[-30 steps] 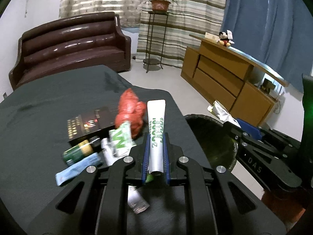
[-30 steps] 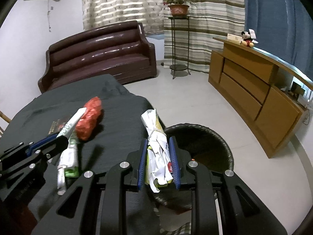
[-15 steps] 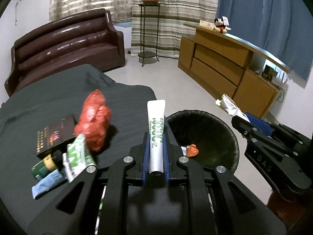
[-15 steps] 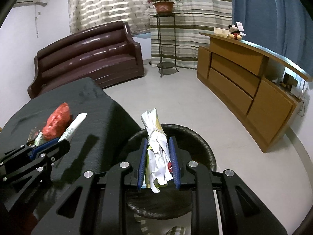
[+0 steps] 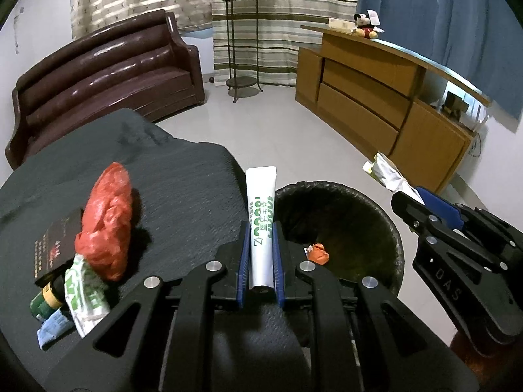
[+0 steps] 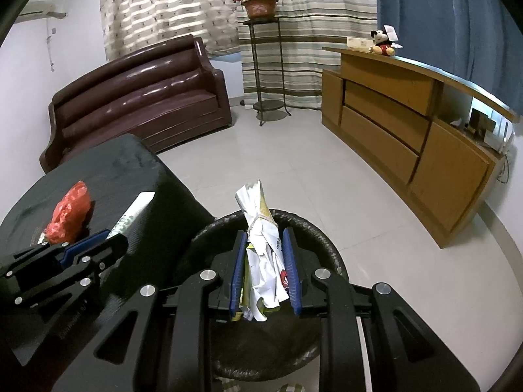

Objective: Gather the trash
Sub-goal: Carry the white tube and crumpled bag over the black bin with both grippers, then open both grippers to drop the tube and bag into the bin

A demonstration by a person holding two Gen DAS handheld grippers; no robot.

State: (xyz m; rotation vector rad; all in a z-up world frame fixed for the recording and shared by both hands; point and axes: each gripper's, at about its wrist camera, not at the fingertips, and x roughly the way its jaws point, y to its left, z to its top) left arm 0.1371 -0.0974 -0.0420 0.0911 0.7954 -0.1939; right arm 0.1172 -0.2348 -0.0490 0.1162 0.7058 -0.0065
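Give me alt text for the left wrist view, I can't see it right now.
The left gripper holds a white tube, jaws shut on it, at the edge of the black trash bin. Left, a red plastic bag and wrappers lie on the dark table; right, the right gripper holds crumpled paper.

We now carry the left hand-held gripper and its white tube off the bench litter toward the black bin, whose orange scrap comes into view. The right hand-held gripper with its crumpled paper now hangs above the bin mouth, farther from the bench.
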